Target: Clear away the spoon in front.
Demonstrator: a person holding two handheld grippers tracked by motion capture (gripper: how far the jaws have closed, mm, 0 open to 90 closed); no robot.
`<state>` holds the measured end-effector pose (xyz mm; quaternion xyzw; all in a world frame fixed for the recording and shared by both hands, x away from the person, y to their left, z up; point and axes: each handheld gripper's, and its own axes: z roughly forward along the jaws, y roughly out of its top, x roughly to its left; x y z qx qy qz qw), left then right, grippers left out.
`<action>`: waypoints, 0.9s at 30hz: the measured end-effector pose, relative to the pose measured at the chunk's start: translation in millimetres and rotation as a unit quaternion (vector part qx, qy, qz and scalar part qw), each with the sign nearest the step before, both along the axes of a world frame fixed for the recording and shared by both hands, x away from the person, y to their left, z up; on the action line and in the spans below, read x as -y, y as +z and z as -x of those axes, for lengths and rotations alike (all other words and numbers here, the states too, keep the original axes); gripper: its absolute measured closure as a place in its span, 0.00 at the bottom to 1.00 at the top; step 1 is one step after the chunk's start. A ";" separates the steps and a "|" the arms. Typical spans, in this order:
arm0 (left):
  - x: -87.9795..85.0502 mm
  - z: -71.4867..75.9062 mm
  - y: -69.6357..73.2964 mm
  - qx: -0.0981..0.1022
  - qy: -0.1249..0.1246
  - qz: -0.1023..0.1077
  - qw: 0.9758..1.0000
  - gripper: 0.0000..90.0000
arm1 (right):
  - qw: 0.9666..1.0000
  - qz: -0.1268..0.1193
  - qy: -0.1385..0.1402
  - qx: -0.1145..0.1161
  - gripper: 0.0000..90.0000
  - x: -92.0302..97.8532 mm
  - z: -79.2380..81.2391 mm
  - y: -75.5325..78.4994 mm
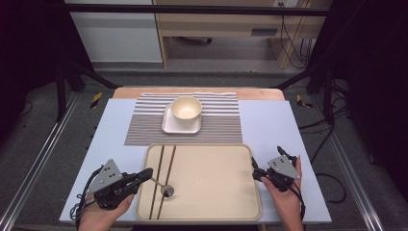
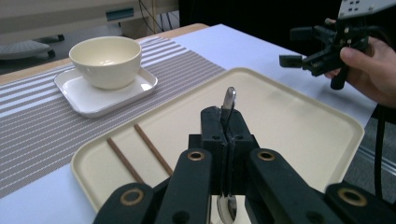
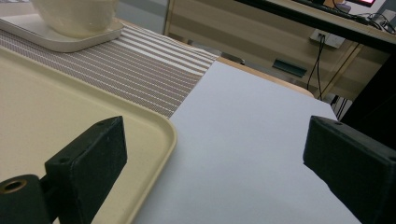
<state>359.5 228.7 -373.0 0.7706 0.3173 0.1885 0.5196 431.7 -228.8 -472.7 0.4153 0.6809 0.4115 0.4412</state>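
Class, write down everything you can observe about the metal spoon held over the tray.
The shiny silver metal spoon is slim, with a thin handle and a small rounded bowl. The left tongs are shut on its handle, whose tip pokes up between the black jaws in the left gripper view. It hangs slanted above the left part of the cream plastic tray, bowl end lowest, beside two brown chopsticks. Whether the bowl touches the tray cannot be told.

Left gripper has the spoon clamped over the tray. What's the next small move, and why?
Probably carry the spoon forward toward the striped placemat. The left gripper is shut on its handle, its bowl low over the tray beside the chopsticks. The placemat holds the bowl on its small plate, with bare mat alongside.
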 end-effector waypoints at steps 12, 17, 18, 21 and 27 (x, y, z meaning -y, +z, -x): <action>9.3 2.0 -0.3 -0.013 -0.023 -0.034 0.999 0.98 | 1.000 0.001 -0.003 0.003 0.07 1.1 0.3 1.2; 14.7 -10.5 -5.6 -0.017 -0.020 -0.028 0.999 0.96 | 1.000 0.003 -0.002 0.003 0.07 1.1 0.6 1.4; 16.4 -15.1 -6.6 -0.017 -0.015 -0.030 0.999 0.95 | 1.000 0.004 -0.003 0.003 0.07 1.1 0.4 1.3; 20.9 -24.0 -8.4 -0.020 -0.013 -0.030 0.999 0.93 | 1.000 0.004 -0.002 0.003 0.07 0.8 0.4 1.2; 36.0 -49.6 -15.8 -0.022 -0.009 -0.037 0.999 0.91 | 1.000 0.004 -0.002 0.003 0.07 0.7 0.7 1.4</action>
